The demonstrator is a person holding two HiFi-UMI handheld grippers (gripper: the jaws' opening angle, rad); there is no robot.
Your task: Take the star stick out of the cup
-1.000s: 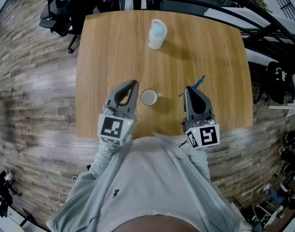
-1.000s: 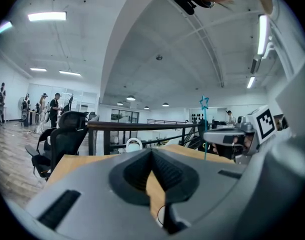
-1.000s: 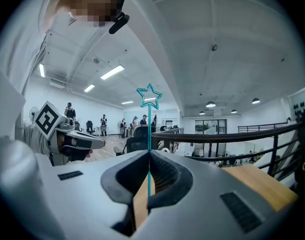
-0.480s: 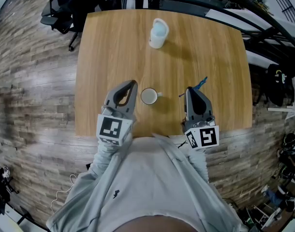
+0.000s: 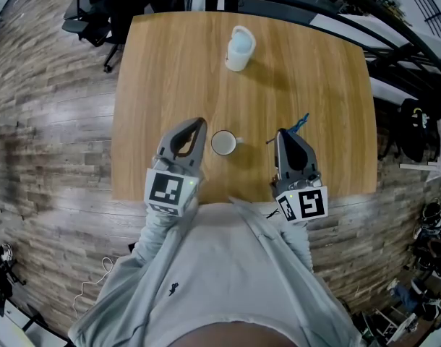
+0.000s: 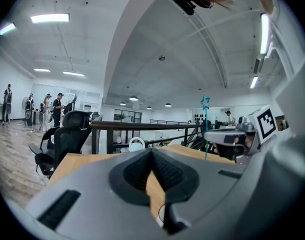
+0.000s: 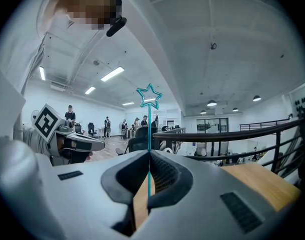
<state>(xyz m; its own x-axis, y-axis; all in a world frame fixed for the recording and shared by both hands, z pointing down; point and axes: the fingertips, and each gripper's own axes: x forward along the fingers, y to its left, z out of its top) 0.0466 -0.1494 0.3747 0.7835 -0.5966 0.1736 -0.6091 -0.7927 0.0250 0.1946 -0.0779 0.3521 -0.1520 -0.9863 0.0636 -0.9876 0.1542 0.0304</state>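
Note:
A small white cup [image 5: 223,144] stands on the wooden table [image 5: 170,71], between my two grippers. My right gripper [image 5: 281,134] is to the right of the cup and shut on the thin blue star stick [image 5: 298,123]. The stick is clear of the cup. In the right gripper view the stick [image 7: 149,134] rises from between the closed jaws, with its star outline [image 7: 149,96] at the top. My left gripper [image 5: 198,125] is just left of the cup, shut with nothing in it. The left gripper view shows the star stick [image 6: 205,119] off to the right.
A pale blue-and-white jug [image 5: 238,49] stands near the table's far edge. Office chairs [image 5: 90,13] are beyond the far left corner and a black railing [image 5: 394,42] runs along the right. The person's grey shirt [image 5: 228,280] covers the near edge.

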